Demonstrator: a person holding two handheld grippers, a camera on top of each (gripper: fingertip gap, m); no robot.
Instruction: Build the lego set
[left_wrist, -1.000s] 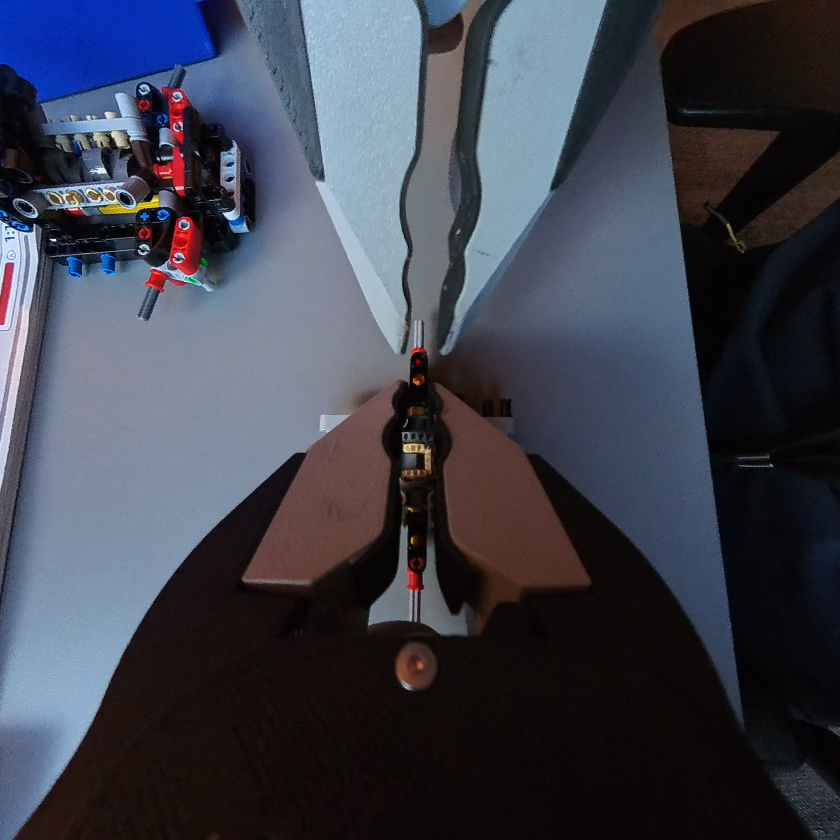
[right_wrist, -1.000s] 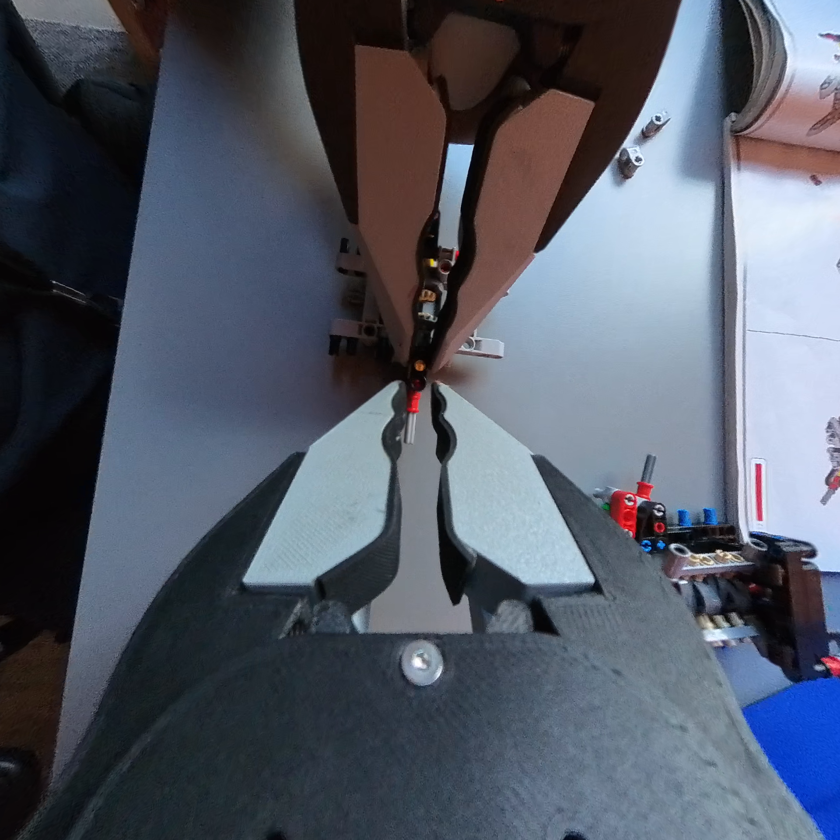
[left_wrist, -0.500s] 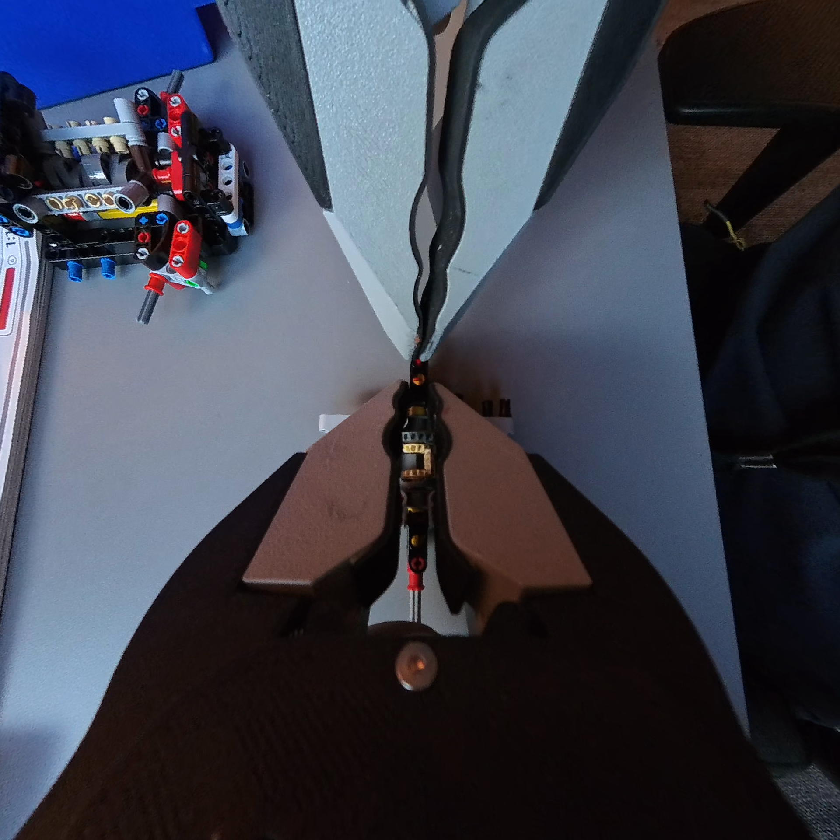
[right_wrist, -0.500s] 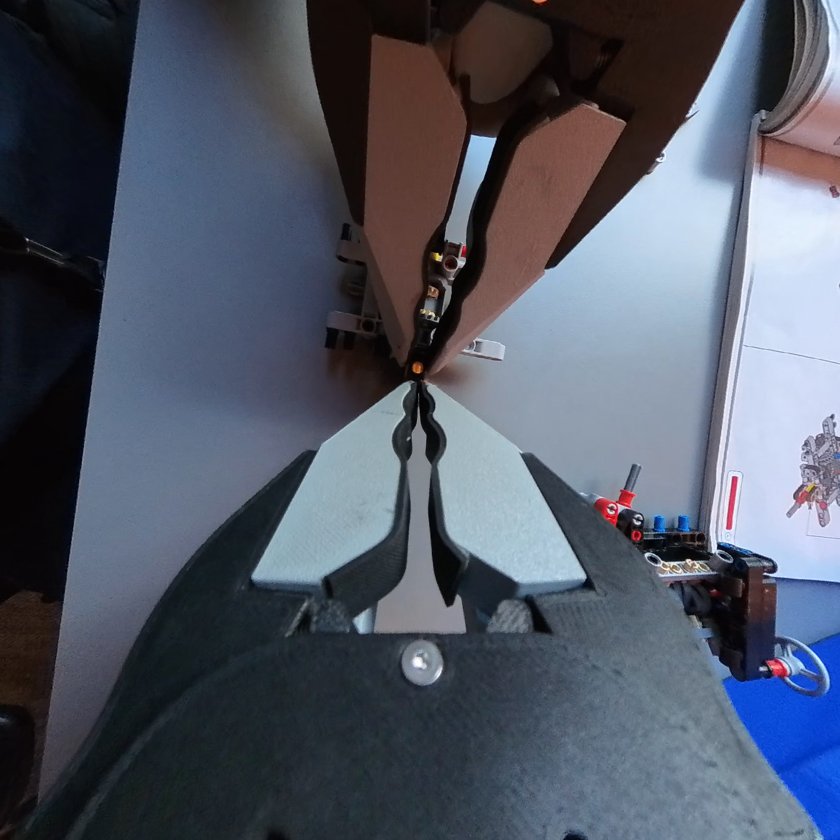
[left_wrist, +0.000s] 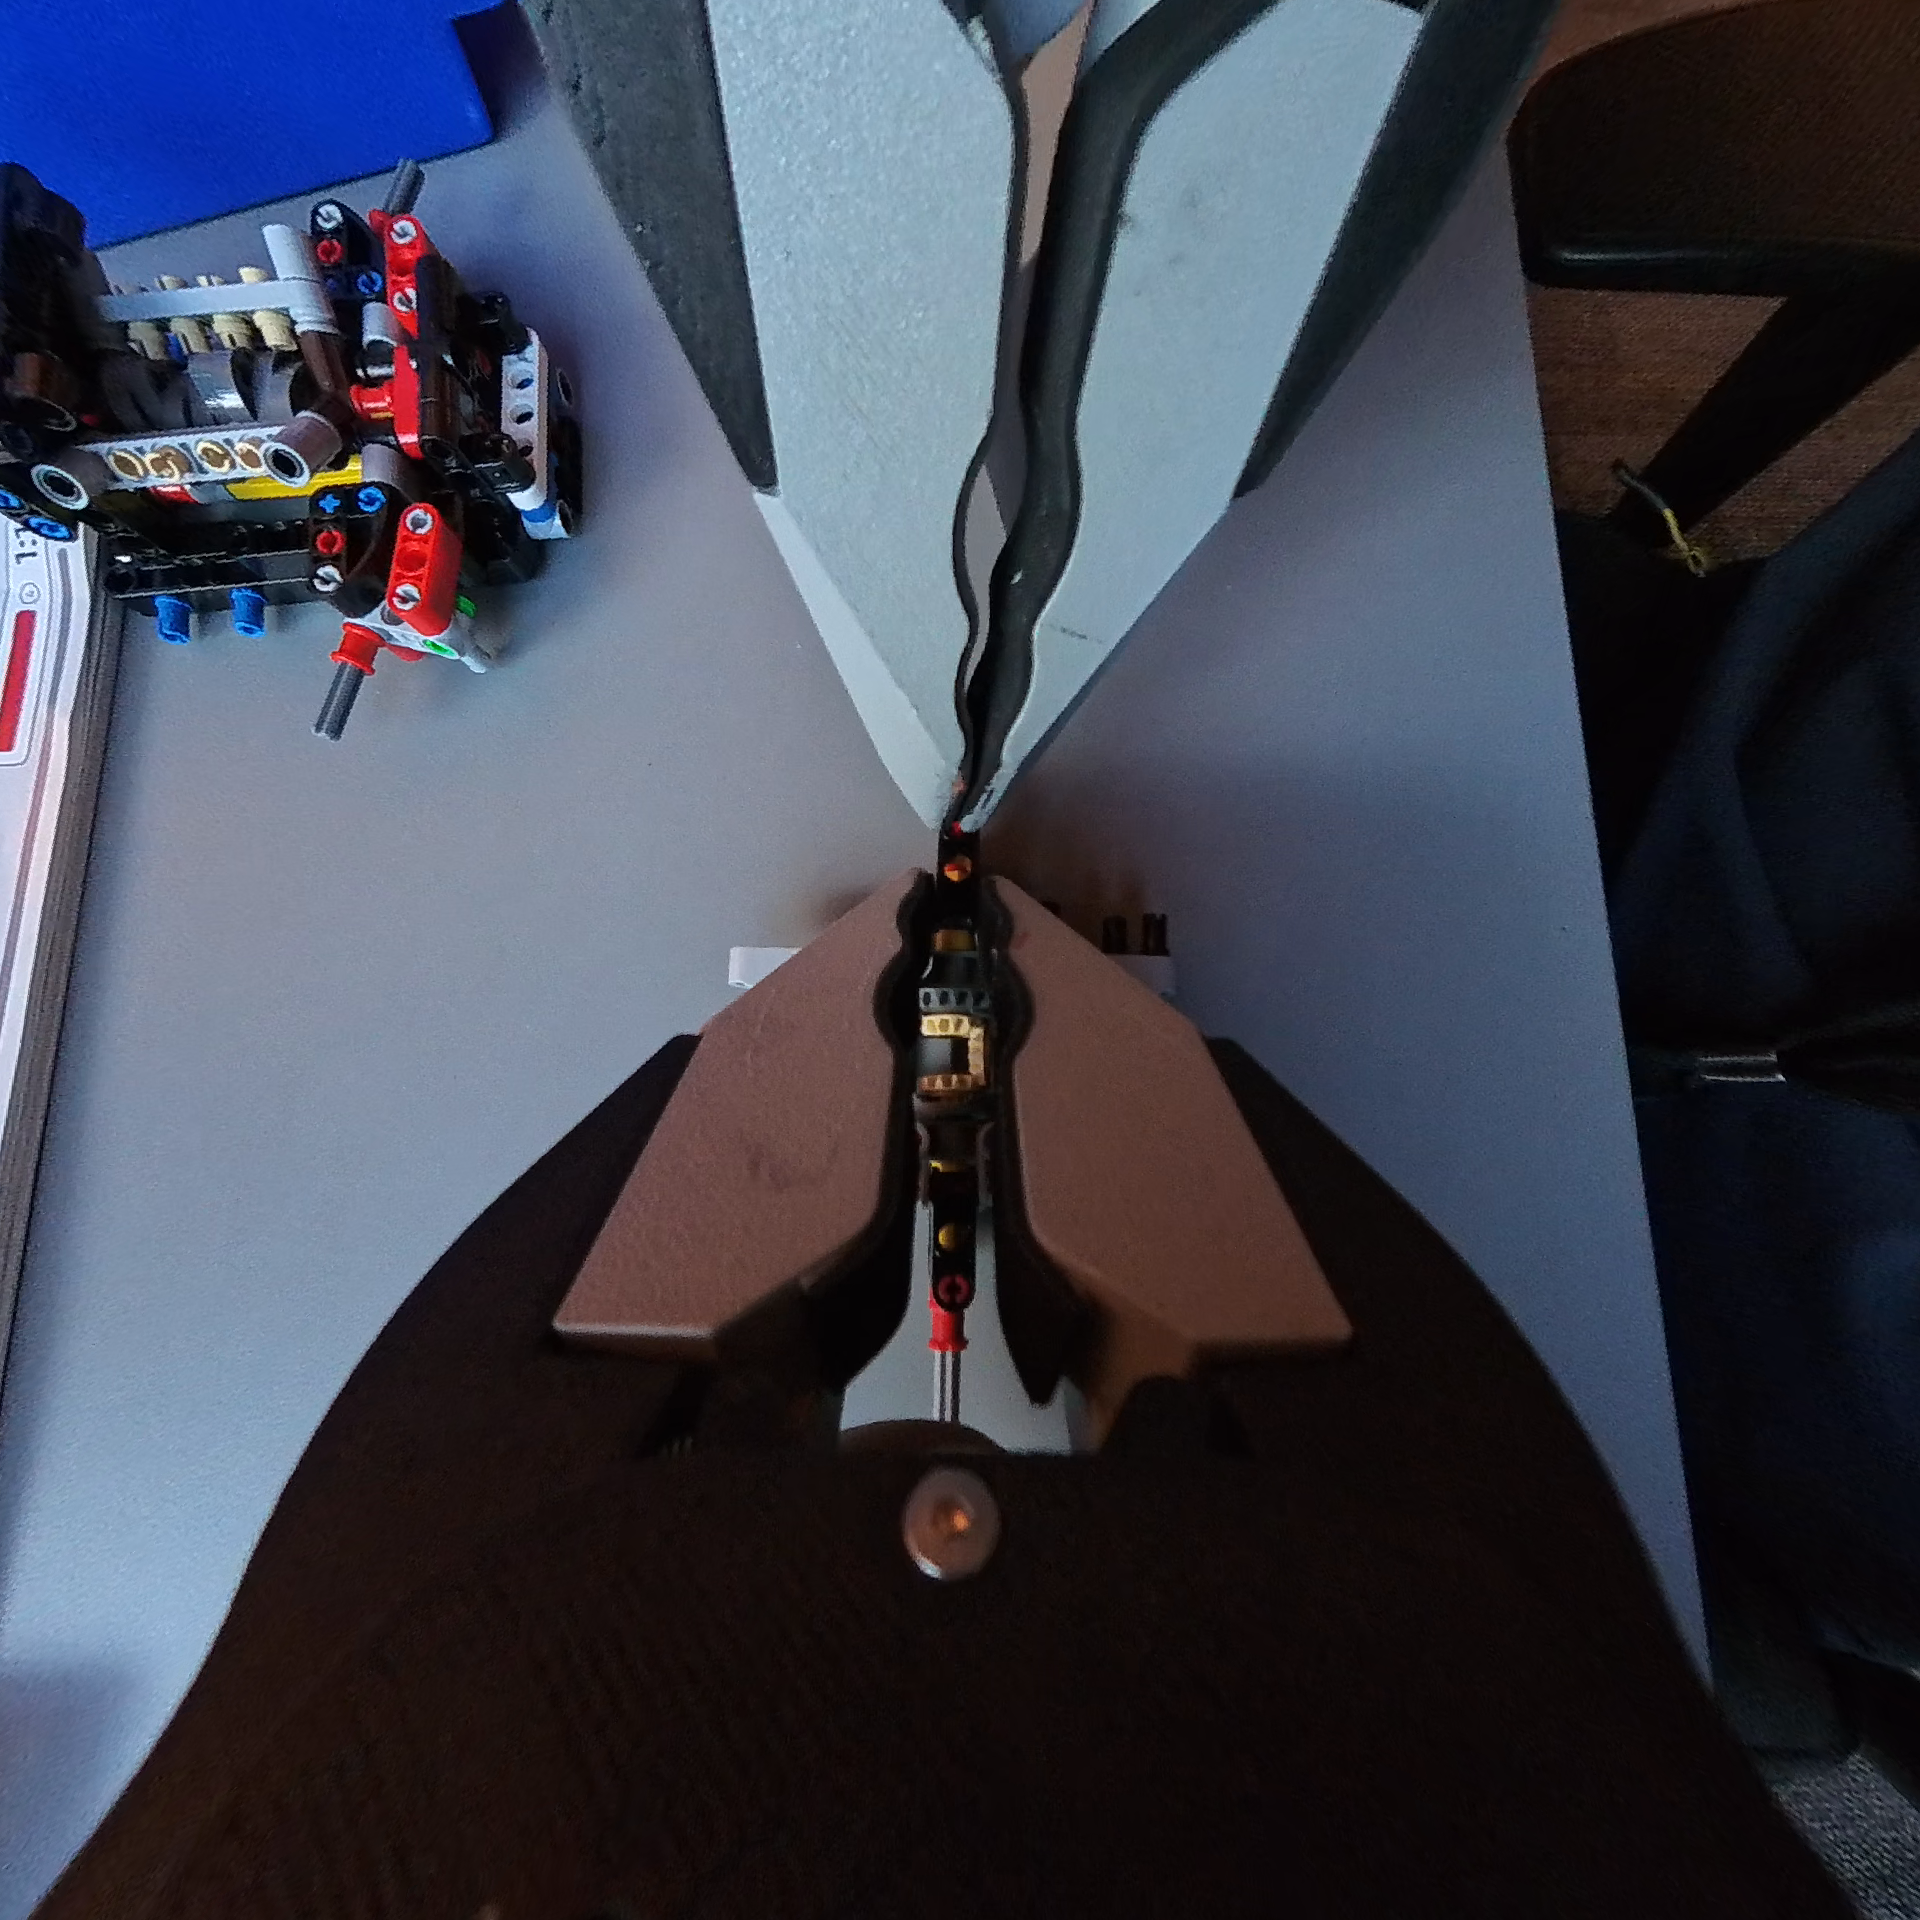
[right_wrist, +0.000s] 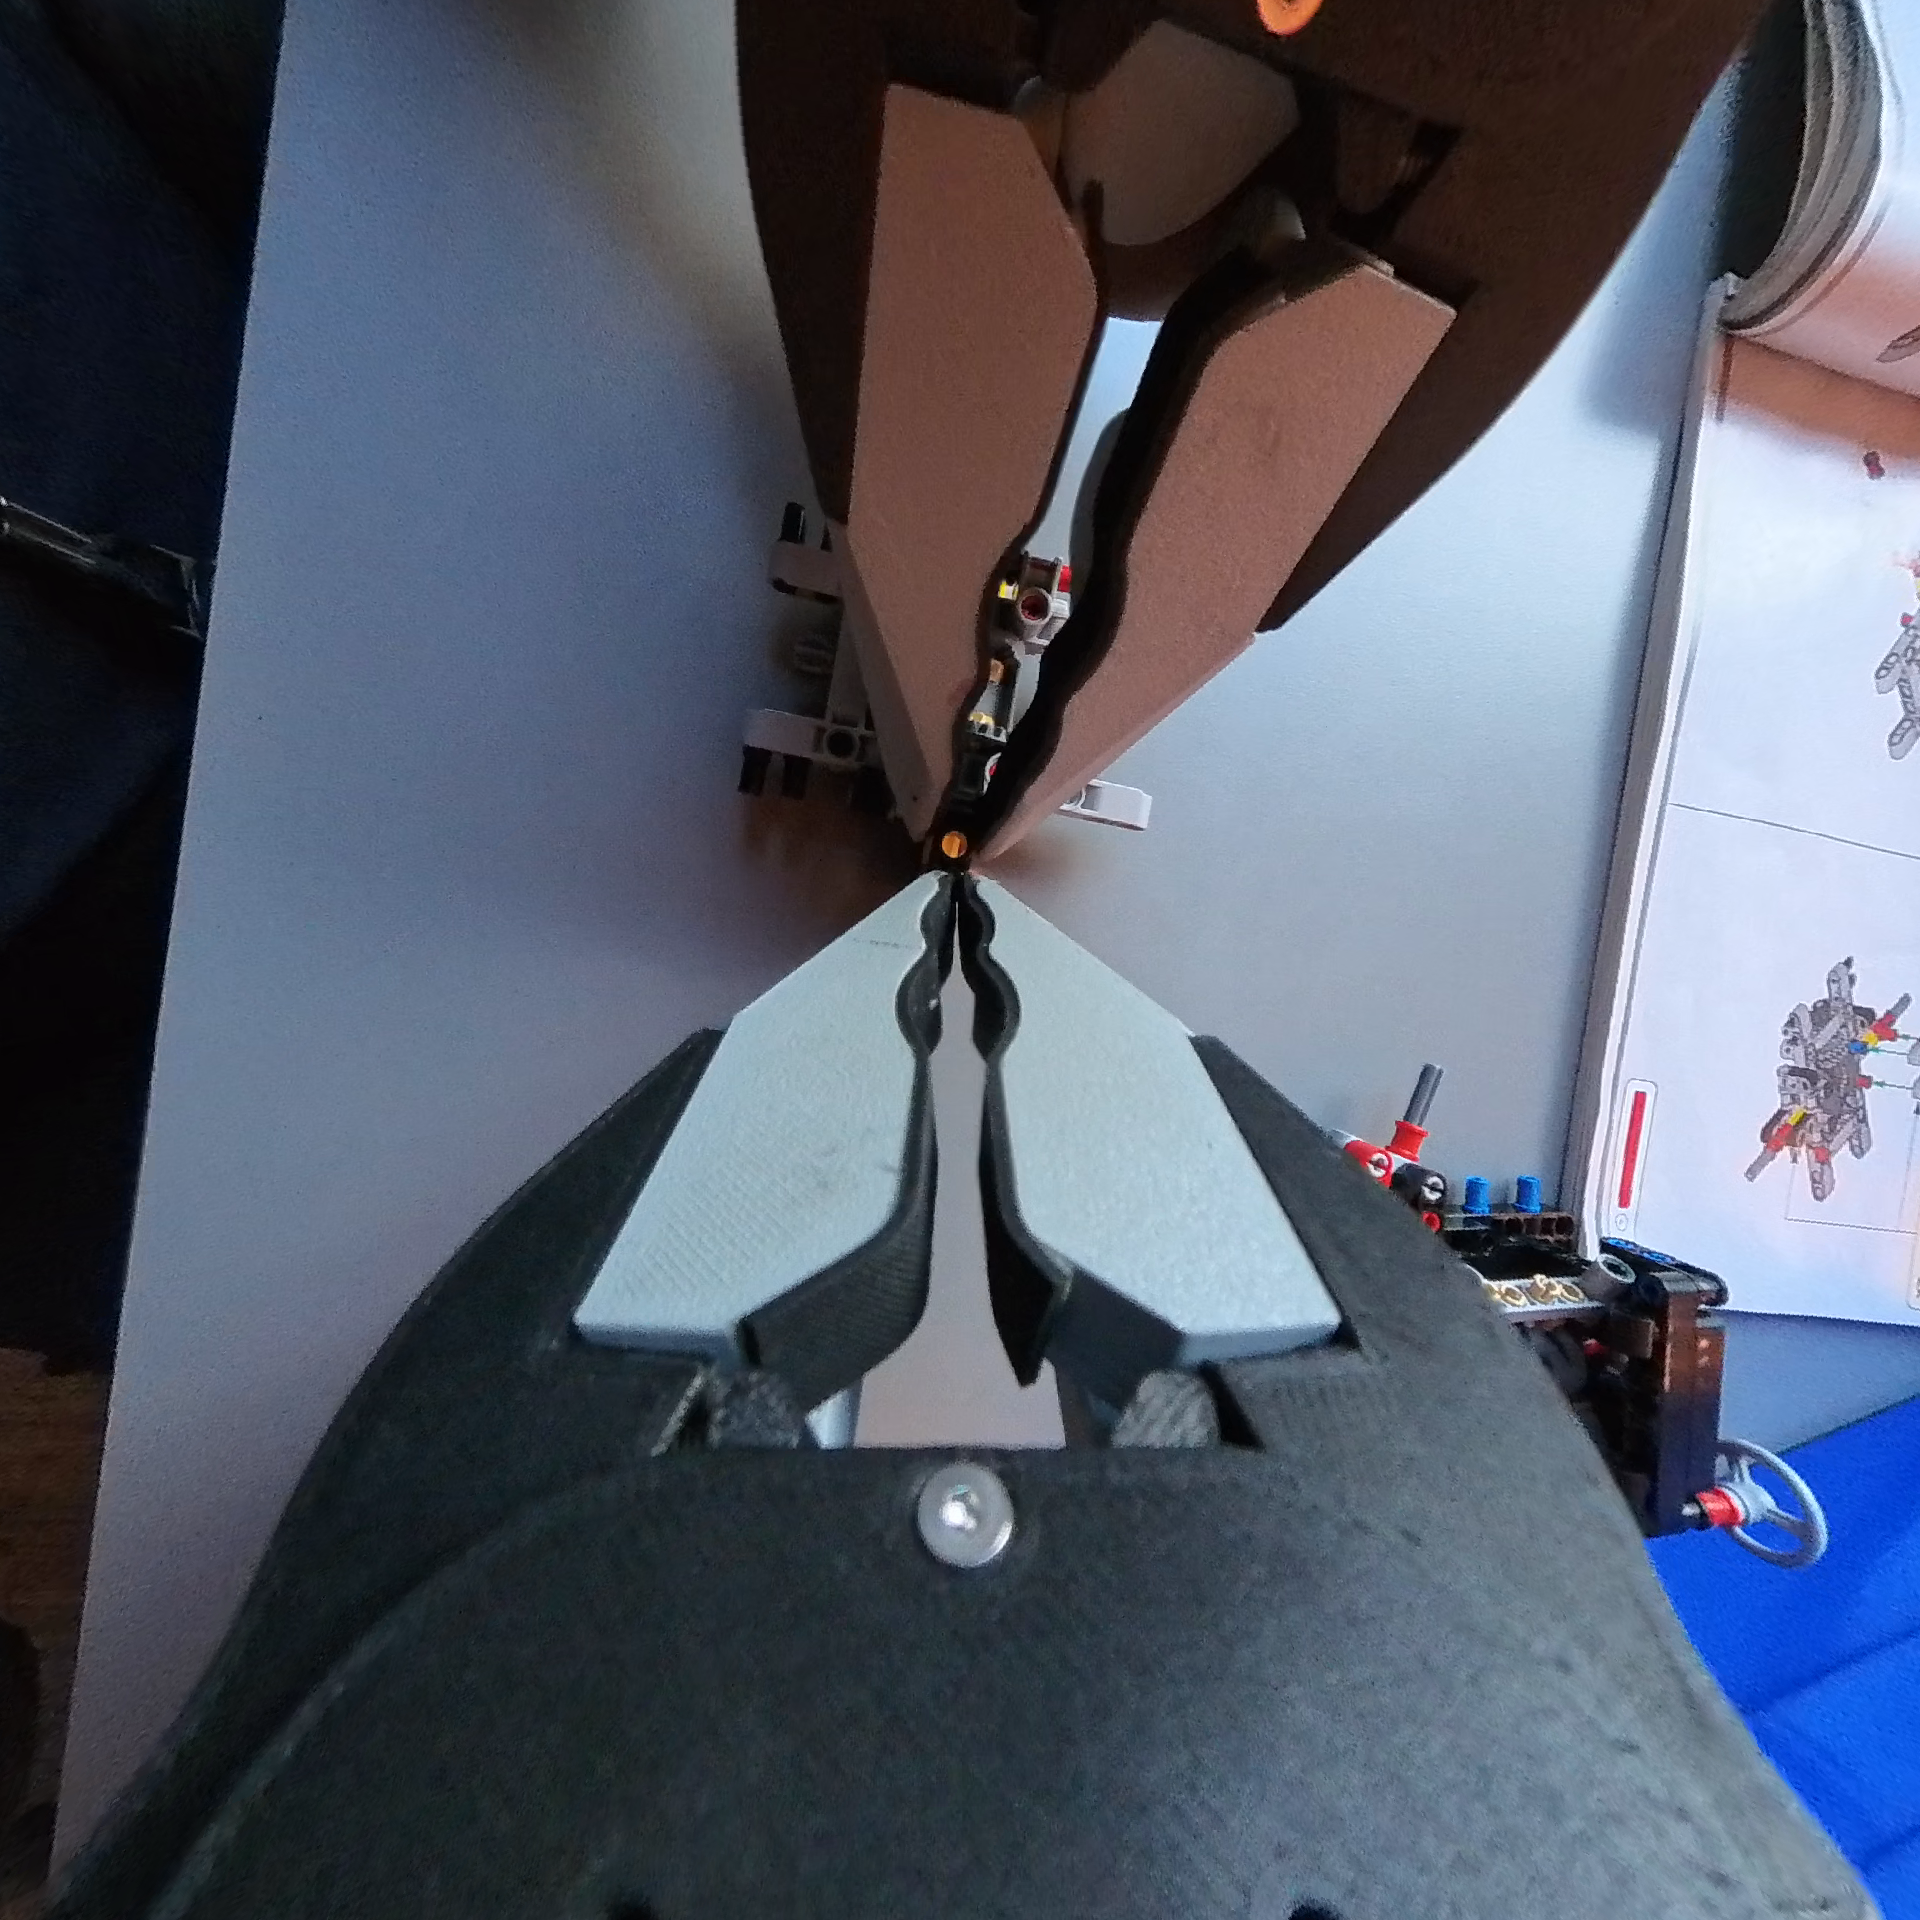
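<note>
My left gripper (left_wrist: 956, 883), with brown fingers, is shut on a small black brick assembly (left_wrist: 951, 1039) with tan gears and a red-and-grey axle running through it. It holds it above the grey table (left_wrist: 520, 1039). The assembly's front end sticks out past the brown fingertips, showing an orange pin. My right gripper (right_wrist: 954, 883), with grey fingers, meets it head-on and is shut on the axle's end, where a bit of red shows at the pad tips. The right gripper also shows in the left wrist view (left_wrist: 971, 810). The left gripper and the assembly (right_wrist: 982, 769) show in the right wrist view.
A larger brick model (left_wrist: 312, 447) stands at the left, also in the right wrist view (right_wrist: 1558, 1278). An instruction booklet (right_wrist: 1818, 935) lies beside it, by a blue surface (left_wrist: 208, 94). Loose grey parts (right_wrist: 821, 727) and a white beam (right_wrist: 1117, 802) lie under the left gripper. A dark bag (left_wrist: 1766, 831) is beyond the table edge. The grippers are tip to tip, or close to it.
A second ago the right gripper's fingers stood open around the axle's bare grey tip. They closed on it and have stayed shut. The left gripper has kept its hold on the assembly.
</note>
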